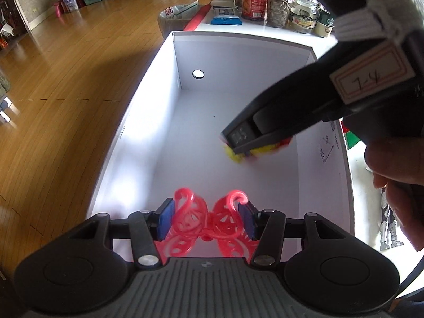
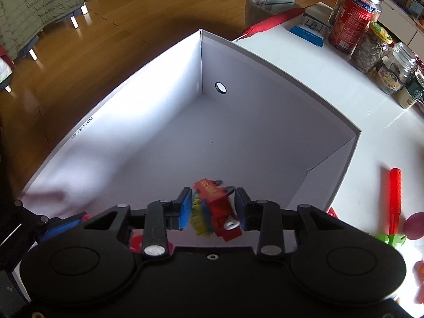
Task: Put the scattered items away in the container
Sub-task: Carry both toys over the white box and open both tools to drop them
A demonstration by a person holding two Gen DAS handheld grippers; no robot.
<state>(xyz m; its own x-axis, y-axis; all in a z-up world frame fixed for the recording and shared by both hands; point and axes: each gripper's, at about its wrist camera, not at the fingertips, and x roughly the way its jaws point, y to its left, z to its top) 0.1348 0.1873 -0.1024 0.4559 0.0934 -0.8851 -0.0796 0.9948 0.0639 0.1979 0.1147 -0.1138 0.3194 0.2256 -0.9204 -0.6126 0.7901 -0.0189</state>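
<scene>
Both my grippers over the white box

My left gripper (image 1: pixel 206 218) has the pink butterfly clip (image 1: pixel 209 225) between its blue pads above the white box (image 1: pixel 169 122); farther right, my right gripper (image 1: pixel 246 143) carries a blurred yellow-red toy (image 1: pixel 238 156).

Daylight falls hard on the white box (image 1: pixel 148 122), blowing out its left wall in both views, while the floor (image 1: pixel 66 79) shines with soft glare and carries a dark shadow beside the box. The tabletop (image 2: pixel 291 61) reads bright. Both frames bulge at the edges with black corners. The toy (image 2: pixel 214 209) in the right tool (image 2: pixel 213 209) is slightly blurred.
</scene>
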